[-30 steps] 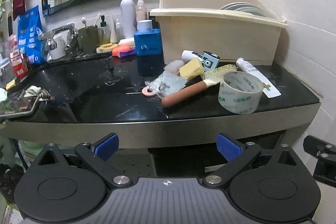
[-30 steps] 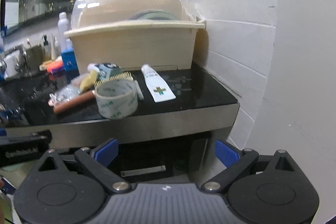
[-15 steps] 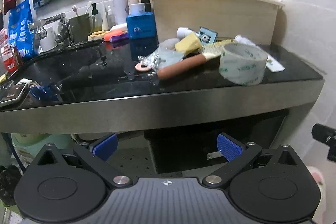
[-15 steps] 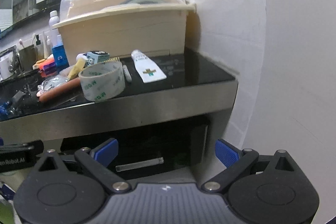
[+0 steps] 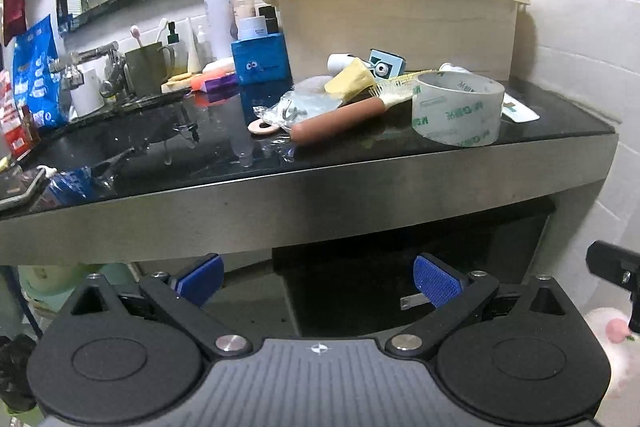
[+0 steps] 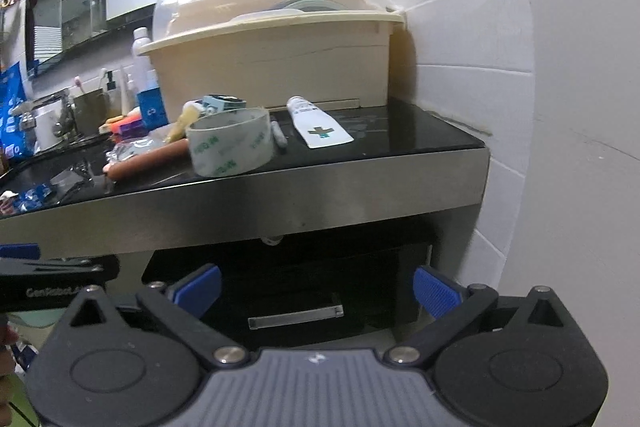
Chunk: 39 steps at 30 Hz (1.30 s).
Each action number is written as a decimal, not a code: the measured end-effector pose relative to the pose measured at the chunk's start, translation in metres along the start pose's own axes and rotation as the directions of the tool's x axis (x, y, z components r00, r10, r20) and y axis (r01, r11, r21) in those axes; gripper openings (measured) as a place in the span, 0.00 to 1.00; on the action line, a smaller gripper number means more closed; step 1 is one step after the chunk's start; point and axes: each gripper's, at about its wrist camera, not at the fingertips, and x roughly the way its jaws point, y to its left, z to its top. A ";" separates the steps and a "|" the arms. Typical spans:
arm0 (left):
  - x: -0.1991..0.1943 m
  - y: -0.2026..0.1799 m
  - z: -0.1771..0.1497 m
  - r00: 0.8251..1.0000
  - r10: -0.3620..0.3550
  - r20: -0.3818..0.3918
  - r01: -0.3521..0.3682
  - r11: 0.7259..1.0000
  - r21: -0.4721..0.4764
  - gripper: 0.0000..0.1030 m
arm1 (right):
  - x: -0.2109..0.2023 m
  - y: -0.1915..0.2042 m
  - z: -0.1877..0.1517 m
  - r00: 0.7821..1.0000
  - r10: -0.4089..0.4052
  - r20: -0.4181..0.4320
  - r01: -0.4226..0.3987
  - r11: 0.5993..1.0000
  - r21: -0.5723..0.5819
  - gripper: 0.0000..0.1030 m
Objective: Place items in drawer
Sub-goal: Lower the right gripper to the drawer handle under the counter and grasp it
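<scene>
Below the counter (image 6: pixel 280 199), the drawer (image 6: pixel 296 291) sits closed. Right gripper (image 6: pixel 316 289), jaws spread and empty, should center on the handle (image 6: pixel 295 317), then pull straight. Left gripper (image 5: pixel 318 281) also hangs released.

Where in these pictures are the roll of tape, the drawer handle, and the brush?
roll of tape (image 5: pixel 458 113), left wrist view, on its printed outer side.
drawer handle (image 6: pixel 295 317), right wrist view, middle of the metal bar.
brush (image 5: pixel 336 120), left wrist view, on its reddish-brown handle.

Home bathroom: faucet (image 5: pixel 86 61), toothbrush cup (image 5: pixel 146 73), black counter (image 5: pixel 560 123)
</scene>
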 end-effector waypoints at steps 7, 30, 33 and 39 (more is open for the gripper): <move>0.005 0.004 -0.008 0.998 -0.066 -0.017 0.066 0.998 -0.009 0.99 | 0.007 -0.009 -0.005 0.997 0.066 -0.033 -0.064 0.997 0.048 1.00; 0.025 0.026 -0.022 0.988 -0.153 -0.025 0.151 0.985 -0.078 0.98 | 0.063 -0.022 -0.020 0.966 0.257 -0.037 -0.259 0.941 -0.217 1.00; 0.027 0.029 -0.022 0.987 -0.161 -0.018 0.159 0.983 -0.094 0.98 | 0.085 -0.011 -0.025 0.969 0.231 -0.094 -0.248 0.872 -0.421 1.00; 0.022 0.046 -0.027 0.984 -0.172 0.039 0.176 0.955 -0.238 0.98 | 0.139 0.014 -0.042 0.949 0.243 -0.200 -0.313 0.676 -0.667 1.00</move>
